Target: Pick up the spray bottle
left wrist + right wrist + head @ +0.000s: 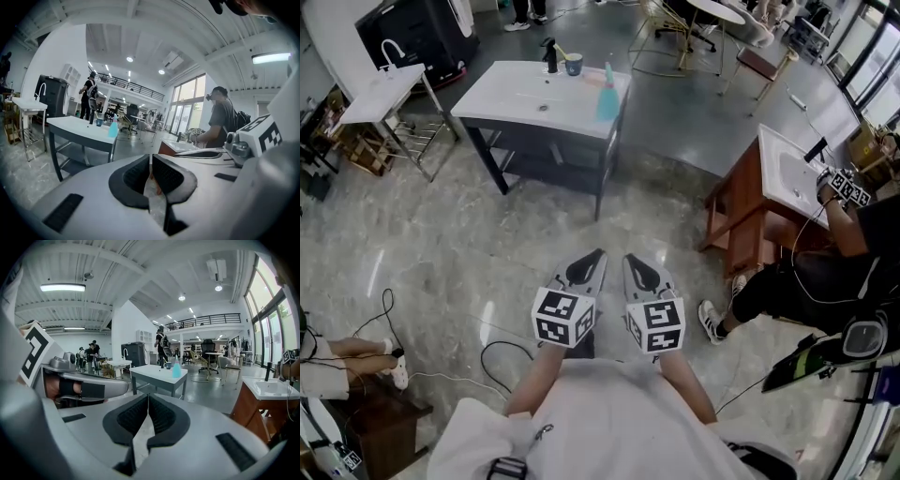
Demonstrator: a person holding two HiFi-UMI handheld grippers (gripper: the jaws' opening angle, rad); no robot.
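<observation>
Left claw (pixel 598 254) and right claw (pixel 629 259) — two, both pinched closed, empty; one spray bottle (pixel 607 94), one cup (pixel 573 64) on the surface (pixel 511 94).

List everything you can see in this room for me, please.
Sink table: one, white top, dark frame, top centre.
Spray bottle: one, light blue, upright at that table's right edge.
Faucet: one, black, at that table's far edge.
Cup: one, dark blue, beside the faucet.
Small sink stand: one, white, far left.
Wooden vanity: one, brown with white basin, right.
Person: one, dark clothes, beside the vanity.
Left gripper: one, grey, shut, empty, bottom centre.
Right gripper: one, grey, shut, empty, beside it.
</observation>
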